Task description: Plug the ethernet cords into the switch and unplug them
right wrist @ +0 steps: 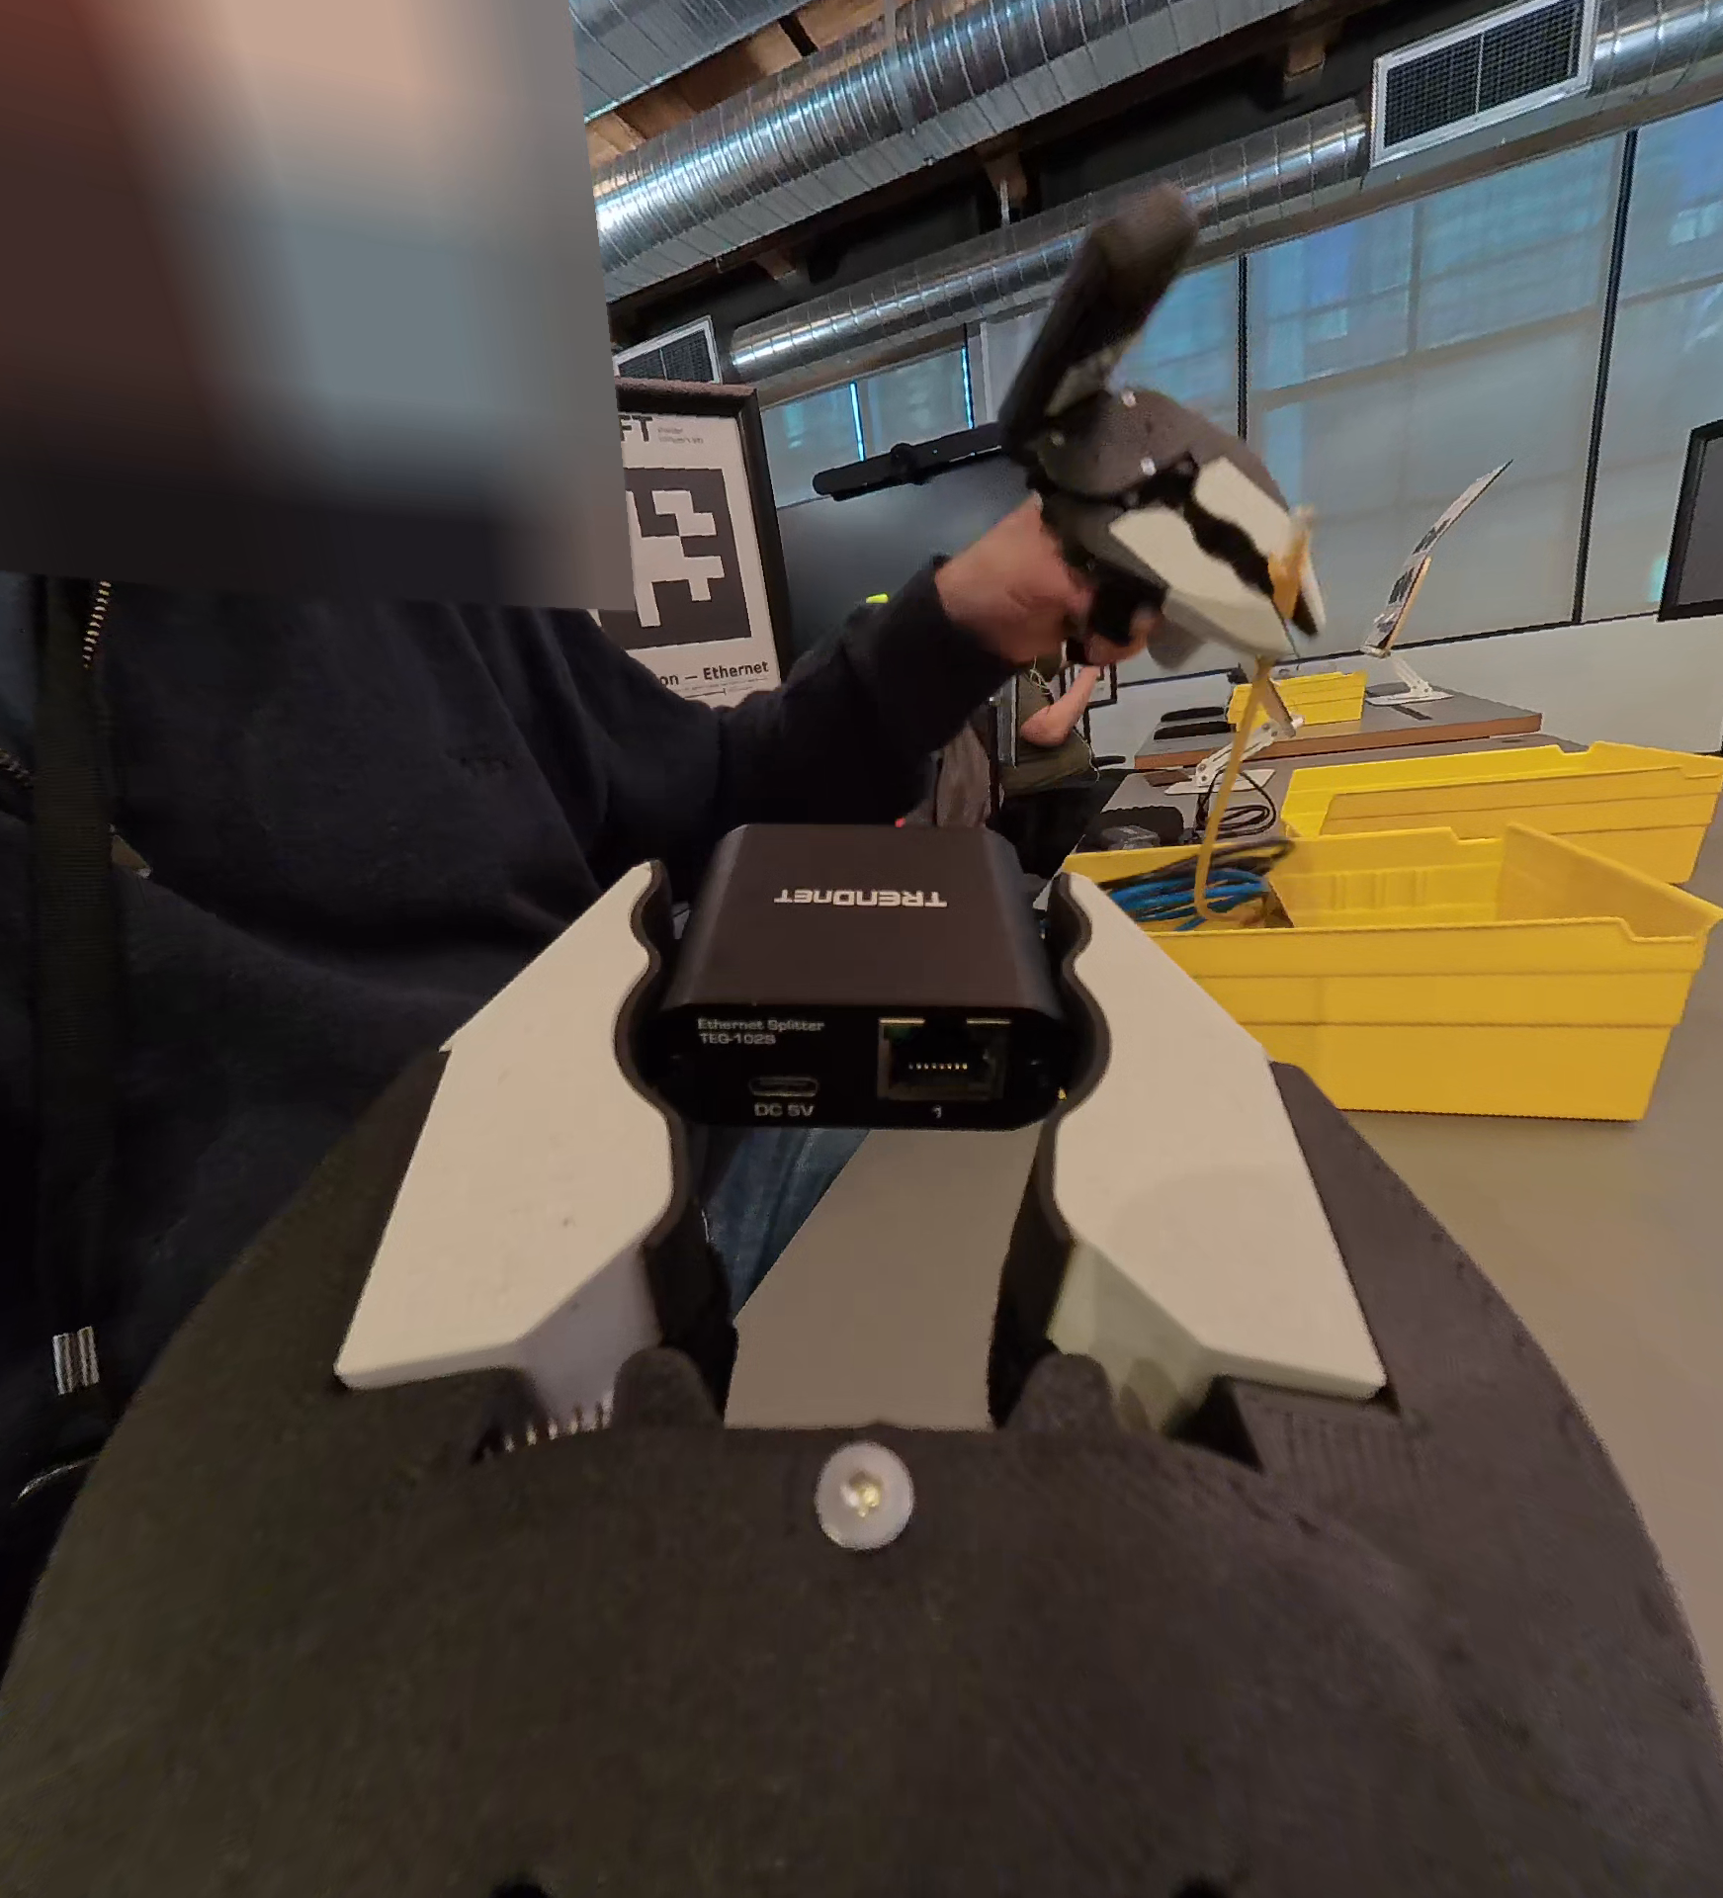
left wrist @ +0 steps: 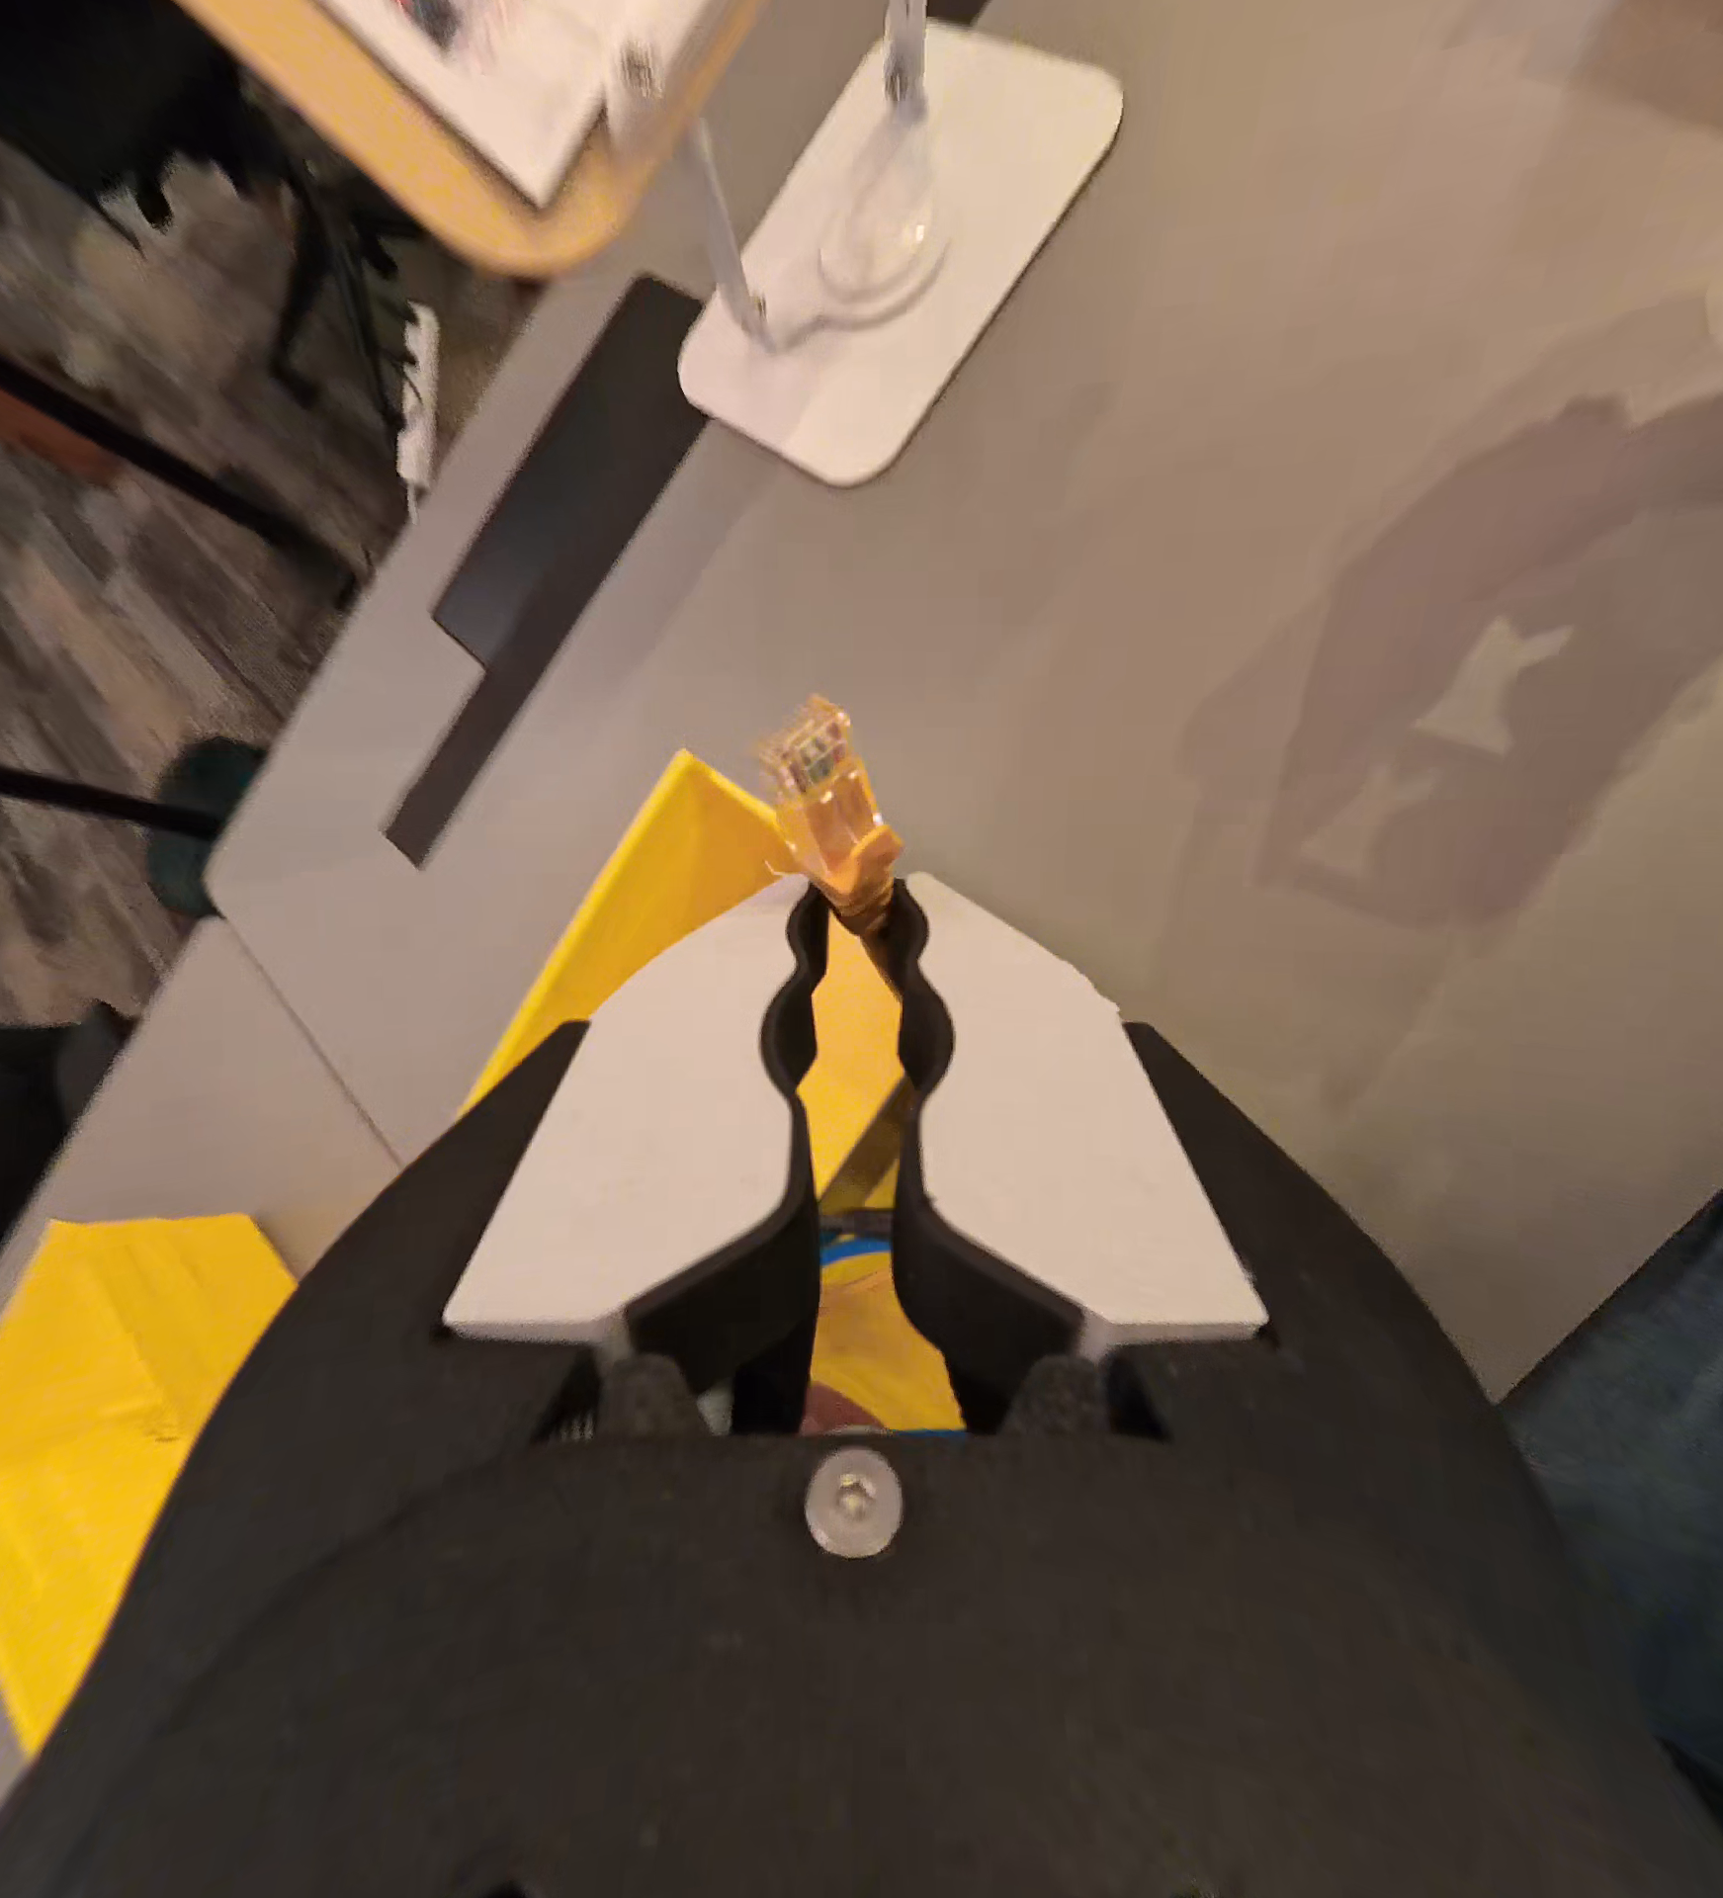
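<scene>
- Ethernet cord [left wrist: 862, 914], an orange one, is pinched just behind its clear plug [left wrist: 814, 765] at the very tips of the left gripper [left wrist: 859, 904], whose fingers are nearly closed on it; the plug sticks out past the tips, tilted a little left.
- Switch [right wrist: 852, 965], a small black box, is clamped by its two sides in the right gripper [right wrist: 862, 1012], fingers spread to the box's width, held up off the grey table [right wrist: 1555, 1284] with one open port [right wrist: 942, 1063] facing the camera.
- Handling, as I judge it: the cord is light and limp, so it only steers where held close behind the plug, as now; the plug's clear latch tab looks thin and breakable. The switch is rigid, light and smooth-sided, so it could twist in the grip if the plug pushes off-centre.
- Left wrist view alone shows the plug's contacts and its tilt, plus a white stand base [left wrist: 898, 277] far on the table; the switch is out of view there.
- Right wrist view alone shows the switch, the left gripper [right wrist: 1283, 575] raised far right in a hand [right wrist: 1016, 591], and the cord [right wrist: 1222, 781] hanging down into a yellow bin [right wrist: 1453, 986] that holds blue cords [right wrist: 1186, 894].
</scene>
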A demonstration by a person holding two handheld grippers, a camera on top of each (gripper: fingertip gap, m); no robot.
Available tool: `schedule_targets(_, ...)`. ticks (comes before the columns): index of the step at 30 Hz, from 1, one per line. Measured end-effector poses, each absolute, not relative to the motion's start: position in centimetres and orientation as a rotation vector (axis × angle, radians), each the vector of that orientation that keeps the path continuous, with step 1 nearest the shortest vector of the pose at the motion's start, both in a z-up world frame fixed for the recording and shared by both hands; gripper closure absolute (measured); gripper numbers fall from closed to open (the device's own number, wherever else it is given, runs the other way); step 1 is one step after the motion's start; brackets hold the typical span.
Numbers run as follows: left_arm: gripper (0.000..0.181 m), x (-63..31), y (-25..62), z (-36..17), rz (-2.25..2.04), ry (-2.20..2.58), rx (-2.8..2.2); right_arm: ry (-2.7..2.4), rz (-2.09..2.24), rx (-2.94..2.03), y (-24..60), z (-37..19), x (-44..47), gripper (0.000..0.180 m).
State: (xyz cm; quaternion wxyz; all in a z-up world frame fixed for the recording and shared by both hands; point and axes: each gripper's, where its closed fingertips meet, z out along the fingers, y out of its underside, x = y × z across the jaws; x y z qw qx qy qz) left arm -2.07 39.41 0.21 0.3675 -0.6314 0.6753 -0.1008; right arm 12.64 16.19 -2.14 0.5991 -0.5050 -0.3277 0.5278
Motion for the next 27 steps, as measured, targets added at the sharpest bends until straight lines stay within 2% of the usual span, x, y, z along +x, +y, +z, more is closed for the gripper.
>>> schedule_targets(8, 0.170, 2.9, 34.4, 10.3, -0.130, 1.852, -1.222, -0.747, 1.204, -1.162, 16.0, -2.1, 13.3, 0.108)
schedule_targets(11, 0.170, 5.2, 31.3, 11.0, -0.146, 1.971, -1.110, -0.737, 1.190, -1.156, 15.9, -2.0, 13.8, 0.108)
schedule_targets(15, 0.170, 8.1, 28.0, 5.8, -0.226, 2.228, -1.103, -0.728, 1.166, -1.147, 15.7, -1.8, 14.3, 0.107)
schedule_targets(23, 0.170, 9.5, 24.0, -11.9, -0.236, 2.690, -1.240, -0.678, 1.118, -1.144, 14.8, -2.0, 16.4, 0.107)
schedule_targets(27, 0.170, 9.5, 22.9, -17.7, -0.284, 2.752, -1.304, -0.663, 1.105, -1.151, 14.7, -2.4, 17.0, 0.107)
